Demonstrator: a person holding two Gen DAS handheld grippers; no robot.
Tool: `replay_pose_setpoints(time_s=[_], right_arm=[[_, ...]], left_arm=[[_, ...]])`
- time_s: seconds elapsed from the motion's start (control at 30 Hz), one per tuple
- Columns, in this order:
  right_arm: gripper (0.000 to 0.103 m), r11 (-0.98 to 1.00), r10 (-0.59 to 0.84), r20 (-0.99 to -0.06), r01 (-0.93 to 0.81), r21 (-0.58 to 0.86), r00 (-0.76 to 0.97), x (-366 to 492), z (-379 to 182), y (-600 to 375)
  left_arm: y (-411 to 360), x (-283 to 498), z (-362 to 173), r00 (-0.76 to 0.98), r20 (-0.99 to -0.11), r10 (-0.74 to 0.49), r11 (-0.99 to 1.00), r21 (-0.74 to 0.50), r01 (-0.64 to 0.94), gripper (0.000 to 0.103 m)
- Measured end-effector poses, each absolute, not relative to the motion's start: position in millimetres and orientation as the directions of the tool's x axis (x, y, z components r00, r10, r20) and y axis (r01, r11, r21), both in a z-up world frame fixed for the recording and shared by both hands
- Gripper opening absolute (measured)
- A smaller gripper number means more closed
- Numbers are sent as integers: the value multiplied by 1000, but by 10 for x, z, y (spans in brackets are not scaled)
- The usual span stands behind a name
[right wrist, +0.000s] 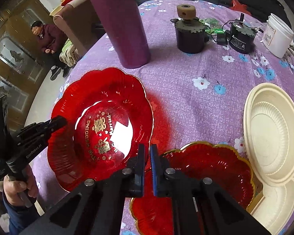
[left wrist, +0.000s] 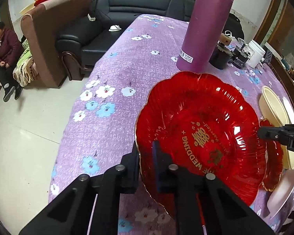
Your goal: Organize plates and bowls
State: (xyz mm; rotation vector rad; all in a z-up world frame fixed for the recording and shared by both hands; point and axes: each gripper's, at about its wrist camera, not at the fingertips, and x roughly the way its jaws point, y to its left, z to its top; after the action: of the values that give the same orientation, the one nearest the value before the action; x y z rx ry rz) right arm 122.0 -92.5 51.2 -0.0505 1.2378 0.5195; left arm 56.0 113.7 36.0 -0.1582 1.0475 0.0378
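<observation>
A red scalloped wedding plate (left wrist: pixel 201 137) with gold lettering is held tilted above the purple floral tablecloth (left wrist: pixel 111 74). My left gripper (left wrist: pixel 147 152) is shut on its near rim; it shows from outside in the right wrist view (right wrist: pixel 54 123). My right gripper (right wrist: pixel 147 152) is closed on the same plate's (right wrist: pixel 100 125) right rim, and shows in the left wrist view (left wrist: pixel 264 133). A second red plate (right wrist: pixel 209 174) with a gold rim lies on the table under the right gripper. Cream plates (right wrist: pixel 272 133) lie at the right.
A tall purple bottle (right wrist: pixel 119 23) stands just behind the held plate. Two small dark motors (right wrist: pixel 190 33) and a white jar (right wrist: pixel 278 35) stand at the back right. The table's left edge drops to the floor; a black sofa (left wrist: pixel 107 25) and a seated person (left wrist: pixel 4 54) are beyond.
</observation>
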Motion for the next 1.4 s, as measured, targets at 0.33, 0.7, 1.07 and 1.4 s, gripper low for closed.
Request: replay_pose_setpoints(time_s=[0.33, 0.7, 1.07, 1.4], right_arm=[[7, 858, 381, -900, -445, 258, 212, 897, 572, -789], [7, 810, 419, -895, -508, 292, 153, 309, 506, -658], [8, 775, 430, -896, -555, 301, 114, -39, 315, -483], [11, 775, 443, -885, -558, 298, 144, -120, 435, -636]], left_arm=[[1269, 112, 527, 525, -851, -29, 987, -109, -122, 12], [1363, -613, 518, 535, -845, -14, 982, -112, -151, 15], [1446, -920, 425, 536, -844, -4, 974, -125, -189, 17], [1509, -1028, 511, 570, -821, 33, 971, -109, -213, 40]])
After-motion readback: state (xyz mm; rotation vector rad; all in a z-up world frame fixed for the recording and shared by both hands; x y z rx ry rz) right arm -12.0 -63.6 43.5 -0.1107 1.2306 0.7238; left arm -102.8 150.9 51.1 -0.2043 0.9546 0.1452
